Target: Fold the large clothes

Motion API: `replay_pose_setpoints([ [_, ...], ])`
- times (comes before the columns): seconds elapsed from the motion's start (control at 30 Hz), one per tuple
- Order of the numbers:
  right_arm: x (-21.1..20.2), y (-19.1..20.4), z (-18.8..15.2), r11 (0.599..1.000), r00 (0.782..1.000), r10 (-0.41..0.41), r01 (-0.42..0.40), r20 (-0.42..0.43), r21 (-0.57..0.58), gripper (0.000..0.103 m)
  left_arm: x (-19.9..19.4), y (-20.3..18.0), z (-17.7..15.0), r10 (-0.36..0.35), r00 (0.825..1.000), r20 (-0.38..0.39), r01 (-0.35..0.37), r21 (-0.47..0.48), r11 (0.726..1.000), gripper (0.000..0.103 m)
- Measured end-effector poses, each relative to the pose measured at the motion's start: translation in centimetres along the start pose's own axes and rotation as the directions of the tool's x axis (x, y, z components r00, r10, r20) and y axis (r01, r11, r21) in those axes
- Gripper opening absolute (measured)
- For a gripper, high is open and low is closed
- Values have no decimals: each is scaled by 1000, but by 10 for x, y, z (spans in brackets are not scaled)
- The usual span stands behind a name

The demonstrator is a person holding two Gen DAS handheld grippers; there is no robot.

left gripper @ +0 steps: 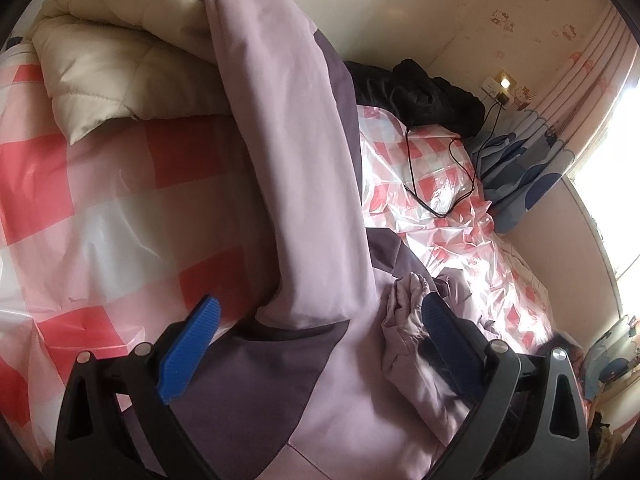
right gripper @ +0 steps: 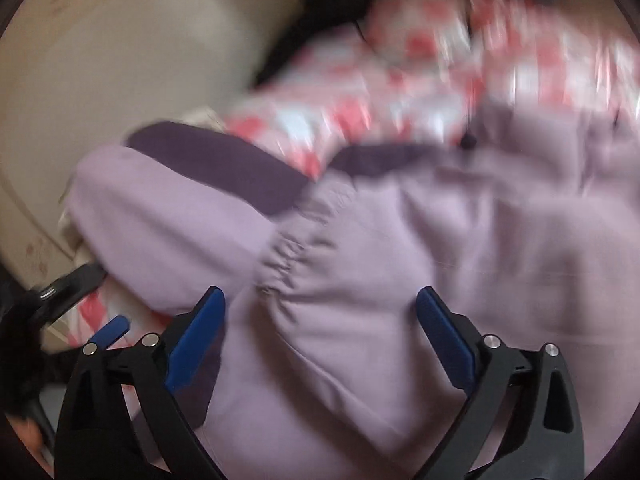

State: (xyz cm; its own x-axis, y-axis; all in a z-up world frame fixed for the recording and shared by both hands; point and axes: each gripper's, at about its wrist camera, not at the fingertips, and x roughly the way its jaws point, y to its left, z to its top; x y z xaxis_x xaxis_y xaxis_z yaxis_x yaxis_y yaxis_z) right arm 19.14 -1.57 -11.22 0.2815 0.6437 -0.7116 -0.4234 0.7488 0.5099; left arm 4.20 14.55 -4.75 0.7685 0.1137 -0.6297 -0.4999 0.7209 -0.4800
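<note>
A lilac jacket [left gripper: 304,168] with dark purple panels lies on the bed. One sleeve is folded down across its body, and a gathered cuff [left gripper: 404,312] is bunched against the right finger of my left gripper [left gripper: 320,304]. That gripper is open and hangs just above the cloth. The right wrist view is blurred. It shows my right gripper [right gripper: 322,292] open over the same jacket [right gripper: 400,280], close to an elastic-cuffed sleeve [right gripper: 192,208], with no fabric pinched between its pads. One of my left gripper's fingers [right gripper: 110,330] shows at that view's lower left.
A pink and red checked plastic sheet [left gripper: 100,208] covers the bed. A cream quilted coat [left gripper: 108,52] is piled at the far left. A black garment [left gripper: 424,92] and a black cable [left gripper: 436,184] lie at the back, near blue fabric [left gripper: 516,168] and the wall.
</note>
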Motion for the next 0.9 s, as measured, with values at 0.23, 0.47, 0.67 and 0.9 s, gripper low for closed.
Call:
replay_pose_setpoints([
  [0.23, -63, 2, 1, 999, 992, -30, 32, 125, -17, 97, -2, -23, -2, -97, 995, -29, 99, 92, 991, 96],
  [0.47, -243, -102, -46, 900, 825, -422, 330, 375, 286, 97, 17, -127, -48, -254, 960, -118, 278, 511, 813, 96],
  [0.67, -211, -185, -83, 872, 904, -377, 273, 201, 406, 97, 129, -101, -84, 78, 918, -389, 142, 506, 851, 96],
  [0.9, -231, -159, -89, 887, 859, -393, 261, 327, 380, 97, 100, -112, -69, 52, 957, -284, 112, 531, 840, 96],
])
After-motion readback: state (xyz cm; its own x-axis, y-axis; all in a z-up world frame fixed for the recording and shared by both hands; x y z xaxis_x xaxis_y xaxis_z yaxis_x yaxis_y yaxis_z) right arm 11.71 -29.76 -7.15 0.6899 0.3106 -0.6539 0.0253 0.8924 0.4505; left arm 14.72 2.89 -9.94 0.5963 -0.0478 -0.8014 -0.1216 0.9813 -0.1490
